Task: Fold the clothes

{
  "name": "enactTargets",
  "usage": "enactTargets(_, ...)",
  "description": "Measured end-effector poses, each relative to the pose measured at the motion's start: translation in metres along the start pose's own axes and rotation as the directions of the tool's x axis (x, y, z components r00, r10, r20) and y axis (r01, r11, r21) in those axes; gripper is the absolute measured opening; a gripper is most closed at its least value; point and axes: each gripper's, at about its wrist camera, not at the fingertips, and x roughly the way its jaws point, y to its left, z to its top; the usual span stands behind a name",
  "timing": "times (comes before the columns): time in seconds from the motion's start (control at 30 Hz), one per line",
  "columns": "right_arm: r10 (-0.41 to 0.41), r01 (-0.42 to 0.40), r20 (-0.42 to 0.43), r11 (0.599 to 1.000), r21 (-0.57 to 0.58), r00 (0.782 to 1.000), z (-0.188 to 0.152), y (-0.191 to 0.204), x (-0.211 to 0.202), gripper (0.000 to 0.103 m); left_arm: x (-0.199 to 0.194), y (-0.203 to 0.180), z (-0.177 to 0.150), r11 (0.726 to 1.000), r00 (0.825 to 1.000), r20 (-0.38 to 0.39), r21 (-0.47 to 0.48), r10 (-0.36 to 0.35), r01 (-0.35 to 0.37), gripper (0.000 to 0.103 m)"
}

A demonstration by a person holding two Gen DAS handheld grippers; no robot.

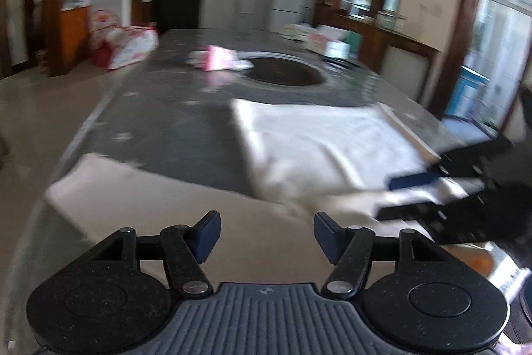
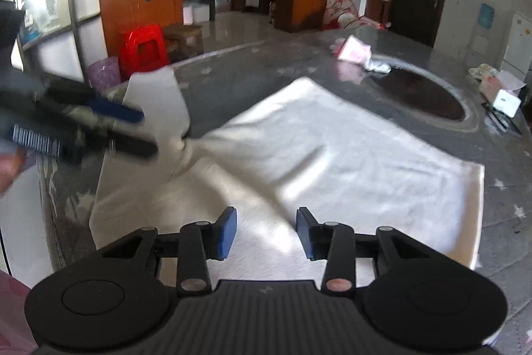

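A white garment (image 2: 332, 155) lies spread on the dark grey table (image 2: 505, 188), one sleeve (image 2: 159, 102) reaching toward the left edge. In the left wrist view the garment (image 1: 319, 142) lies ahead and to the right, with a pale part (image 1: 149, 195) close below my fingers. My left gripper (image 1: 267, 237) is open and empty above that part; it also shows blurred at the left of the right wrist view (image 2: 133, 128), near the sleeve. My right gripper (image 2: 266, 233) is open and empty just above the garment's near edge; in the left wrist view it appears at the right (image 1: 399, 193).
A pink and white cloth bundle (image 1: 217, 57) lies at the table's far side beside a dark round inset (image 1: 286, 74). Boxes (image 1: 329, 42) stand at the far right corner. A red stool (image 2: 144, 50) and a purple bin (image 2: 104, 72) stand on the floor past the left edge.
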Motion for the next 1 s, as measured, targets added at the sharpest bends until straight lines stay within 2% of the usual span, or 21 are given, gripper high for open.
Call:
enactTargets(0.07, -0.006, 0.006, 0.005, 1.0, -0.004, 1.0, 0.0, 0.002, 0.0, 0.043, -0.004, 0.017, 0.003, 0.996, 0.996, 0.021, -0.032, 0.085, -0.085, 0.066)
enactTargets(0.13, -0.004, 0.004, 0.014, 1.0, -0.001, 1.0, 0.002, 0.002, -0.005, 0.044, -0.004, 0.034, 0.005, 0.982, 0.984, 0.028, -0.074, 0.176, -0.174, 0.067)
enactTargets(0.27, -0.006, 0.006, 0.026, 1.0, -0.008, 1.0, 0.004, 0.003, -0.013, 0.046, 0.002, 0.072, 0.009, 0.932, 0.949, -0.003, -0.186, 0.315, -0.31, 0.068)
enactTargets(0.37, 0.005, -0.005, 0.028, 1.0, -0.002, 1.0, 0.004, 0.005, -0.017, 0.047, 0.01, 0.094, 0.011, 0.895, 0.921, -0.022, -0.229, 0.388, -0.382, 0.068)
enactTargets(0.43, 0.009, -0.009, 0.029, 1.0, -0.001, 1.0, 0.004, 0.006, -0.02, 0.047, 0.016, 0.104, 0.012, 0.887, 0.916, -0.036, -0.24, 0.398, -0.395, 0.068)
enactTargets(0.57, 0.014, -0.015, 0.033, 1.0, 0.003, 0.999, 0.004, 0.007, -0.023, 0.047, 0.028, 0.114, 0.013, 0.883, 0.92, -0.06, -0.264, 0.387, -0.388, 0.067)
enactTargets(0.73, 0.011, -0.012, 0.035, 1.0, 0.015, 0.999, 0.003, 0.007, -0.026, 0.047, 0.036, 0.117, 0.014, 0.886, 0.923, -0.052, -0.262, 0.382, -0.382, 0.046)
enactTargets(0.8, 0.009, -0.01, 0.034, 1.0, 0.02, 0.999, 0.002, 0.006, -0.027, 0.047, 0.035, 0.119, 0.015, 0.891, 0.928, -0.044, -0.266, 0.371, -0.369, 0.025)
enactTargets(0.87, 0.005, -0.006, 0.034, 1.0, 0.028, 0.999, 0.0, 0.005, -0.029, 0.047, 0.035, 0.122, 0.017, 0.897, 0.937, -0.039, -0.281, 0.346, -0.343, 0.014)
enactTargets(0.9, 0.004, -0.005, 0.035, 0.999, 0.032, 0.999, 0.0, 0.004, -0.03, 0.047, 0.034, 0.123, 0.017, 0.899, 0.943, -0.036, -0.29, 0.332, -0.328, 0.011)
enactTargets(1.0, -0.003, 0.001, 0.046, 0.999, 0.044, 0.999, -0.002, 0.001, -0.036, 0.047, 0.023, 0.115, 0.022, 0.914, 0.955, 0.005, -0.293, 0.296, -0.282, 0.01)
